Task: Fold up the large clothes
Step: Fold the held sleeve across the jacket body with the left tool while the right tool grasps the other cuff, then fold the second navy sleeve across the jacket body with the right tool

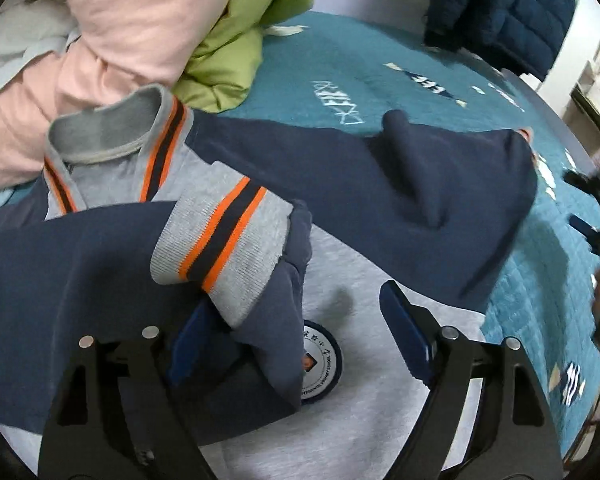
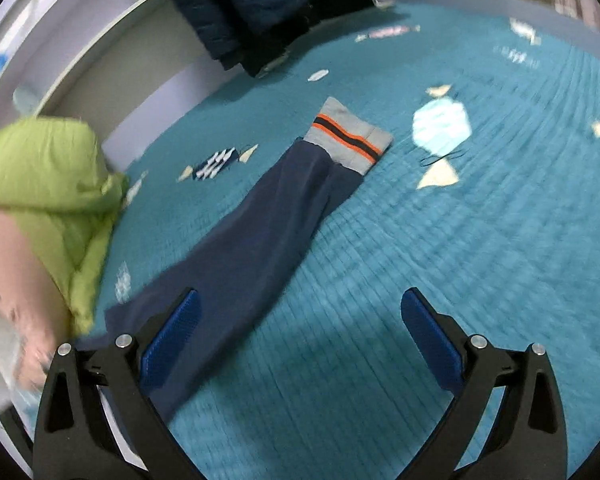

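Observation:
A navy and grey sweatshirt (image 1: 380, 380) with orange-striped ribbed cuffs and collar (image 1: 112, 136) lies on the teal bedspread (image 1: 320, 68). Its one sleeve is folded across the chest, and its cuff (image 1: 220, 248) lies between the fingers of my left gripper (image 1: 292, 332), which is open just above the round chest badge (image 1: 320, 360). The other sleeve (image 2: 260, 232) stretches flat across the bed in the right wrist view, cuff (image 2: 348, 136) at the far end. My right gripper (image 2: 298, 312) is open and empty above that sleeve's near part.
A pink garment (image 1: 120, 40) and a green puffy jacket (image 1: 236, 40) are piled at the bed's left; the green one also shows in the right wrist view (image 2: 44, 168). A dark blue quilted jacket (image 1: 500, 12) lies at the far edge. Teal bedspread (image 2: 460, 260) spreads to the right.

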A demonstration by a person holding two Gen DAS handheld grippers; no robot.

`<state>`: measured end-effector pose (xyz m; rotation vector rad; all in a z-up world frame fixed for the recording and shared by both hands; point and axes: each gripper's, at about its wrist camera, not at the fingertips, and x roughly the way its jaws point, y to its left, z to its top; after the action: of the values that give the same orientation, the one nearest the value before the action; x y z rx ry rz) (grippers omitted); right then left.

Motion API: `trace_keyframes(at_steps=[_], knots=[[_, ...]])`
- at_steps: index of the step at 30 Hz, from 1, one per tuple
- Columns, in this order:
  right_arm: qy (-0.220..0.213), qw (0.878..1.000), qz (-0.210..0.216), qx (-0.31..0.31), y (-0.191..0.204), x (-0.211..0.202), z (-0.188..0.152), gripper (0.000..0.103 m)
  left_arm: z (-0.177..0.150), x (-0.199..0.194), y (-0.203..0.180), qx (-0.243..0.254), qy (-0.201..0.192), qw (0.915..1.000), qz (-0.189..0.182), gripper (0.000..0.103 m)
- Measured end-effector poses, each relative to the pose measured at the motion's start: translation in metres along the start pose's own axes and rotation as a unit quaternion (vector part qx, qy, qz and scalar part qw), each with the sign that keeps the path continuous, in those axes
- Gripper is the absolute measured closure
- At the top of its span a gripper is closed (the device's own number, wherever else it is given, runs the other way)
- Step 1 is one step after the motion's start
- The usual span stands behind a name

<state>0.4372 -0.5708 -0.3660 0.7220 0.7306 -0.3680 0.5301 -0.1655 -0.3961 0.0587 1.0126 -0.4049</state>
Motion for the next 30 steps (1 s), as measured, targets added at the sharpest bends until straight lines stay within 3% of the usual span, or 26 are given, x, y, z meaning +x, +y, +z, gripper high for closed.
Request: trace_keyframes(at_steps=[2, 6, 11, 12, 13, 14, 15, 20, 23, 25, 27, 30], knots=[[0.005, 1.000, 0.004, 0.008, 0.000, 0.014, 0.007, 0.007, 0.004, -0.012, 0.009, -0.017, -0.012, 0.9993, -0.030, 0.021], [0.017, 0.999, 0.006, 0.041, -0.007, 0.043, 0.020, 0.007, 0.010, -0.051, 0.038, -0.046, -0.063, 0.9967, -0.022, 0.021], [-0.003, 0.996, 0.045, 0.076, -0.017, 0.055, 0.035, 0.010, 0.007, -0.092, 0.090, -0.052, -0.085, 0.9876, 0.121, 0.020], [0.003, 0.995, 0.056, 0.077, -0.018, 0.057, 0.035, 0.033, 0.005, -0.095, 0.099, -0.047, -0.079, 0.9858, 0.140, 0.020], [0.021, 0.994, 0.075, 0.082, -0.017, 0.063, 0.037, 0.077, 0.002, -0.098, 0.110, -0.041, -0.073, 0.9822, 0.168, 0.020], [0.032, 0.993, 0.074, 0.082, -0.015, 0.065, 0.039, 0.090, -0.003, -0.101, 0.124, -0.042, -0.067, 0.9774, 0.196, 0.020], [0.031, 0.993, 0.078, 0.079, -0.013, 0.063, 0.040, 0.096, -0.007, -0.104, 0.136, -0.047, -0.061, 0.9755, 0.206, 0.020], [-0.026, 0.992, 0.111, 0.046, 0.005, 0.022, 0.040, 0.097, -0.033, -0.104, 0.199, -0.122, -0.011, 0.9739, 0.191, 0.020], [-0.064, 0.992, 0.111, -0.020, 0.037, -0.015, 0.033, 0.097, -0.044, -0.085, 0.220, -0.143, 0.025, 0.9745, 0.171, 0.020], [-0.076, 0.986, 0.135, -0.055, 0.066, -0.035, 0.023, 0.097, -0.051, -0.070, 0.228, -0.153, 0.063, 0.9739, 0.156, 0.020], [-0.090, 0.977, 0.159, -0.107, 0.108, -0.060, 0.006, 0.097, -0.055, -0.068, 0.233, -0.163, 0.059, 0.9743, 0.143, 0.020], [-0.100, 0.954, 0.203, -0.196, 0.185, -0.093, -0.033, 0.097, -0.057, -0.096, 0.239, -0.190, 0.017, 0.9750, 0.114, 0.020]])
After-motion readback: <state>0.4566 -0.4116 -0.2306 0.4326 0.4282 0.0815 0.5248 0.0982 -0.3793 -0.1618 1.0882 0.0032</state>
